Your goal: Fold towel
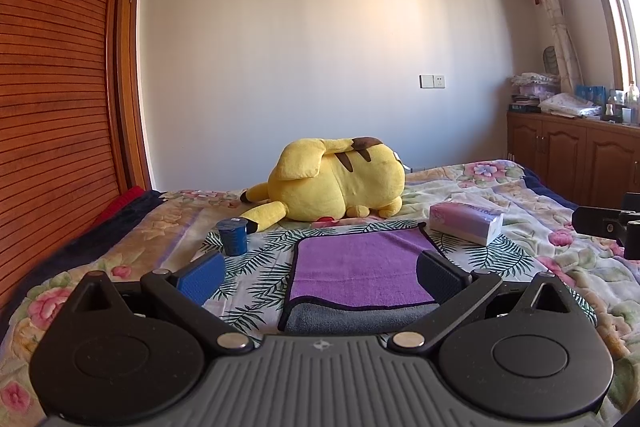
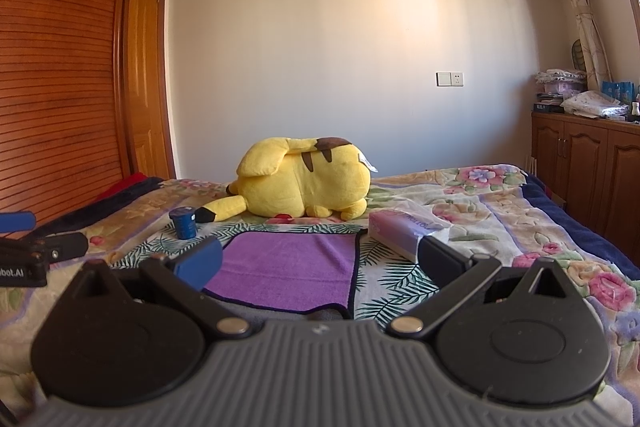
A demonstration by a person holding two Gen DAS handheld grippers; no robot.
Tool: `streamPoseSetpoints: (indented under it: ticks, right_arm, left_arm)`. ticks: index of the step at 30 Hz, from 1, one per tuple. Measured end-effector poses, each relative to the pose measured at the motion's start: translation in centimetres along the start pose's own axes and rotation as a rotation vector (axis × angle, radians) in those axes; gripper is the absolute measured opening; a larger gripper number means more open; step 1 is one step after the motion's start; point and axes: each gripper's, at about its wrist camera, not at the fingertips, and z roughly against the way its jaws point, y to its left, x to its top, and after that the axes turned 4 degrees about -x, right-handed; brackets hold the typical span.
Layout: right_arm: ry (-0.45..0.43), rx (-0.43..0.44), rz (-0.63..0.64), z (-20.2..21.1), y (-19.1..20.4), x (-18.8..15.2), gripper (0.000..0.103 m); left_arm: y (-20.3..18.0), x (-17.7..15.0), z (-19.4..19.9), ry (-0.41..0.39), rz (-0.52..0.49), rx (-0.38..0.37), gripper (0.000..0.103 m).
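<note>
A purple towel (image 1: 360, 269) with a dark edge lies folded on the leaf-patterned cloth on the bed, its grey underside showing at the near edge. It also shows in the right wrist view (image 2: 288, 267). My left gripper (image 1: 320, 275) is open and empty, just above the towel's near part. My right gripper (image 2: 320, 261) is open and empty, over the towel's near right side. The right gripper's body shows at the right edge of the left wrist view (image 1: 612, 225), and the left gripper at the left edge of the right wrist view (image 2: 36, 251).
A yellow plush toy (image 1: 340, 179) lies behind the towel. A blue cup (image 1: 232, 235) stands to the towel's left and a tissue pack (image 1: 466, 221) to its right. A wooden wardrobe (image 1: 52, 87) is on the left, low cabinets (image 1: 576, 155) on the right.
</note>
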Motion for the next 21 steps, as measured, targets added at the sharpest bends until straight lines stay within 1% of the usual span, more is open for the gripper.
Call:
streamPoseSetpoints:
  ticks: [21]
  right_arm:
    - [0.001,0.0,0.002,-0.13,0.18,-0.13,0.103]
  left_arm:
    - [-0.2,-0.03,0.09,0.0,0.002,0.0,0.087]
